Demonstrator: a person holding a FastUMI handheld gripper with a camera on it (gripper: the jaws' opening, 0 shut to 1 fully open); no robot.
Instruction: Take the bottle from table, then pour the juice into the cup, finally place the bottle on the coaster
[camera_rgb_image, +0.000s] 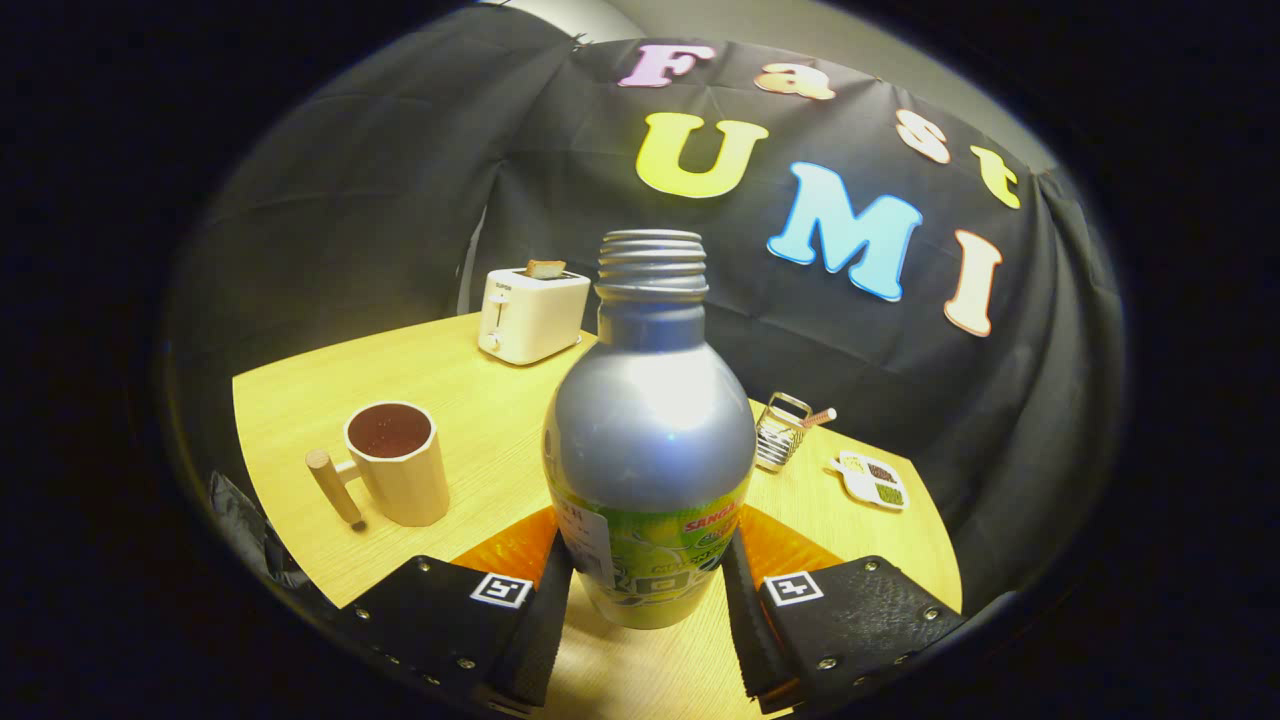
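Between the two fingers (545, 610) stands the bottle (650, 450), upright, uncapped, threaded neck bare; both pads press its lower labelled part, one on each side, so the gripper (648, 600) is pinching it. Bottle base sits on or just above the table (480, 400), cannot tell which. An orange coaster (515, 548) lies behind the bottle, showing on both sides of it. Left of the bottle, a cup (400, 462) with a peg handle, dark liquid inside. Beyond, a toaster (530, 312) with toast. Right of the bottle, a small grater (780, 432) and a little dish (870, 480).
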